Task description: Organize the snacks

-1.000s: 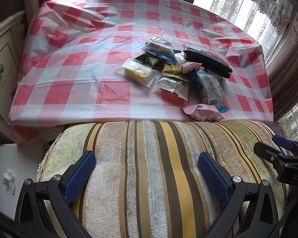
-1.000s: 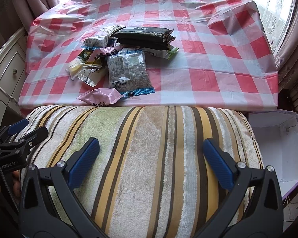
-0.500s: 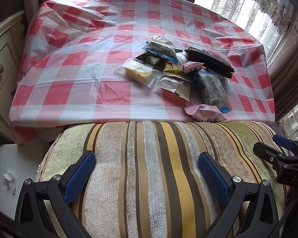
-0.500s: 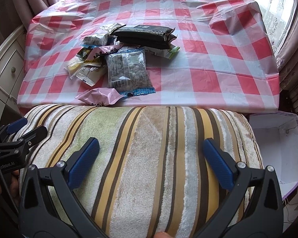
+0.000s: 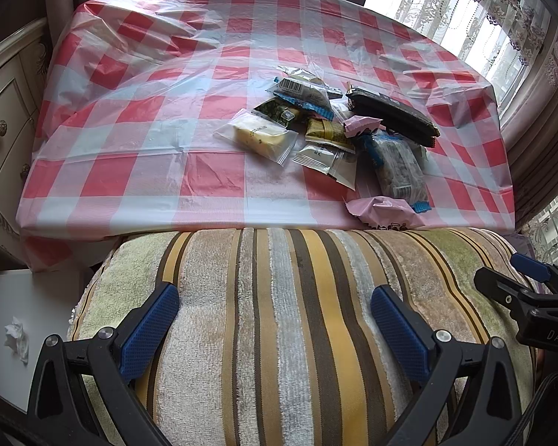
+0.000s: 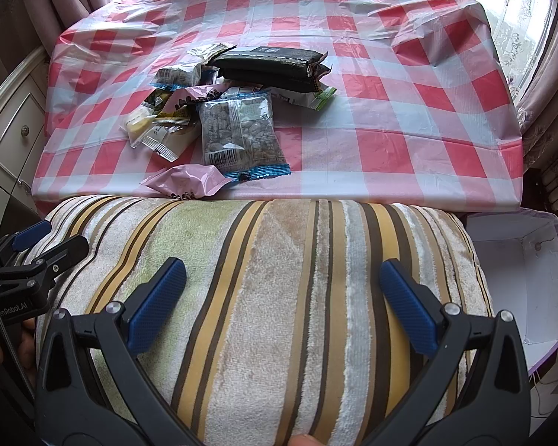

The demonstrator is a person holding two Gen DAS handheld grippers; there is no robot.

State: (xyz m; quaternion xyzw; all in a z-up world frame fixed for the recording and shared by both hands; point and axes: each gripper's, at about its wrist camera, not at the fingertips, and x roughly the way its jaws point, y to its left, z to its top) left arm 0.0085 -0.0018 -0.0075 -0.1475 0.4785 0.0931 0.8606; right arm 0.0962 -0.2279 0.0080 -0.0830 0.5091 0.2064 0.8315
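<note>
Snacks (image 5: 338, 133) sit in a loose pile on your bench, right of centre on the red-white check cloth (image 5: 137, 119). Left wrist view: your left claw (image 5: 275, 319) has its blue pads wide apart, nothing btwn them, hovering over a striped towel-covered cushion (image 5: 279, 278) at the near edge. Clear pkt w/ yellow cake (image 5: 258, 136) lies at pile's left; long dark pack (image 5: 390, 115) at back right; pink wrapper (image 5: 383, 212) nearest you, at bench edge just beside the cushion. Other claw shows at far right.

Right wrist view: your right claw (image 6: 281, 303) also spread wide, empty, over the same cushion (image 6: 279, 260). Snack pile (image 6: 227, 111) is up-left of you. See-through nut pkt w/ blue trim (image 6: 240, 135) lies in front, its corner touching the pink wrapper (image 6: 186, 182). Dark pack (image 6: 268, 61) stacked at back, green-white pkt (image 6: 312, 96) poking out beneath it. Open white box w/ purple rim (image 6: 520, 260) sits low at right, off the bench, beside the cushion. White drawers (image 6: 11, 130) at left.
</note>
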